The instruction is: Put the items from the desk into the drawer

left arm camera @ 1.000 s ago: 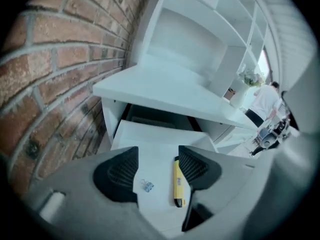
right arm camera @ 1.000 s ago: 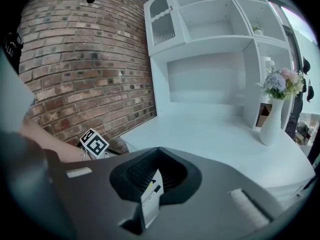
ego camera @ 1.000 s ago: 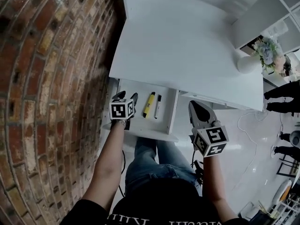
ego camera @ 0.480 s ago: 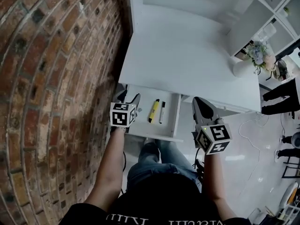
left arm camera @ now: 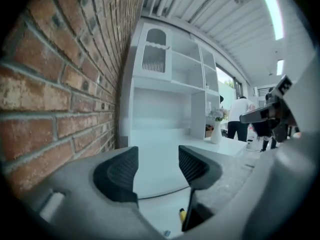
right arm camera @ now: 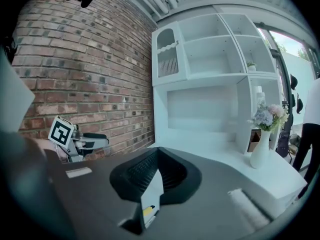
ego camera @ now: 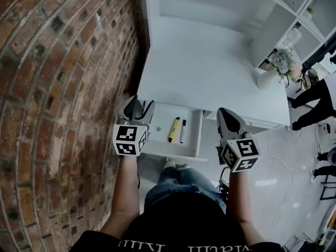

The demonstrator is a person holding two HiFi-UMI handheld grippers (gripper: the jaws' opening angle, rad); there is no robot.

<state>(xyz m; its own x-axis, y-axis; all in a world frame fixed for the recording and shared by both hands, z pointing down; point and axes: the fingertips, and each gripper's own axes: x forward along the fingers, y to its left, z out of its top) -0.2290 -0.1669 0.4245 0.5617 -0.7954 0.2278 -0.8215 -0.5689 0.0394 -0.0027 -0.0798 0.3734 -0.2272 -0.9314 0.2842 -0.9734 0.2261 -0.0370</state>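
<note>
In your open white drawer under the white surface's front edge, yellow highlighter lies left of black-capped white marker; white flower vase stands on surface, far right.

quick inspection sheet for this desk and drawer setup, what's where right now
surface: white desk top, bare apart from one vase
job's things: yellow highlighter and marker lie side by side in the open drawer
clutter: vase of flowers near the desk's right end
grippers: left gripper open, nothing between its jaws, by the drawer's left end; right gripper shut, empty, just right of the drawer
cables: white cable loose on the floor to the right
surroundings: brick wall on the left; white shelves behind the desk; a person standing at far right
</note>
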